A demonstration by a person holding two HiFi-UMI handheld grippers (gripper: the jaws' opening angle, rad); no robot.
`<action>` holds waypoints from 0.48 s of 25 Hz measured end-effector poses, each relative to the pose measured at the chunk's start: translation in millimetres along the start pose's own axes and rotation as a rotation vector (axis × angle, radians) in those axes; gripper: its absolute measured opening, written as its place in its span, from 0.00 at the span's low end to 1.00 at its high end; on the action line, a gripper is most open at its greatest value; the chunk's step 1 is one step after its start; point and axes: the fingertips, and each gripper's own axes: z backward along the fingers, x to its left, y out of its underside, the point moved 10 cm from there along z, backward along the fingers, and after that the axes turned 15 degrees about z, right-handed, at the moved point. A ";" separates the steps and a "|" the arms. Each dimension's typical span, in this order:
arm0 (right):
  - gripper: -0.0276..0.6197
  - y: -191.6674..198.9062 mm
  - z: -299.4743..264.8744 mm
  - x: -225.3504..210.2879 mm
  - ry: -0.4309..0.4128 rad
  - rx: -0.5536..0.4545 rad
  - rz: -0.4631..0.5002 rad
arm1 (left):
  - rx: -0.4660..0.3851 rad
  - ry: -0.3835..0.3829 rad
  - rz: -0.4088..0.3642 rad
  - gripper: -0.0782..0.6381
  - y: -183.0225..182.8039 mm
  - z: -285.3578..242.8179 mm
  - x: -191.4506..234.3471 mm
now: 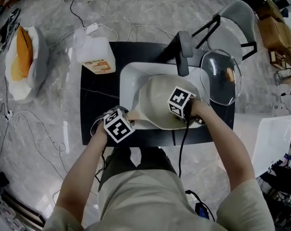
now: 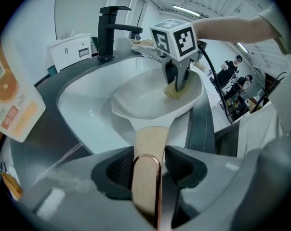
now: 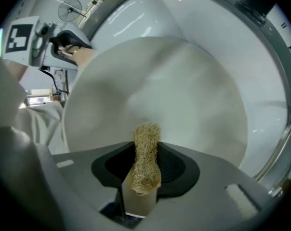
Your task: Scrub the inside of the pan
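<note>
Your left claw (image 2: 148, 174) pinches the wooden handle (image 2: 151, 141), steadying the cream pan (image 2: 140, 97) in the sink (image 2: 83, 100) just ahead of it. Your right claw (image 3: 144, 170) clamps a fibrous scrub pad (image 3: 146, 143) against the pan's inside. Scrubbing seems under way, so next sweep the pad across the floor and walls.

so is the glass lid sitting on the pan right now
No, the glass lid lies off to the right of the sink, beside the uncovered pan.

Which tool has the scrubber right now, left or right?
The right tool: it pinches the tan fibrous scrubber inside the pan. The left tool instead clamps the pan's wooden handle.
</note>
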 end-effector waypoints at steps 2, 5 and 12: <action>0.27 -9.3 4.1 18.2 -0.062 -0.085 0.029 | -0.015 0.003 0.014 0.40 4.0 3.9 1.5; 0.27 -21.8 15.6 37.2 -0.089 -0.236 0.040 | -0.038 -0.001 0.021 0.41 7.4 14.8 5.7; 0.28 -29.6 55.0 63.2 -0.011 -0.593 -0.038 | -0.128 -0.014 0.068 0.44 14.9 56.9 5.2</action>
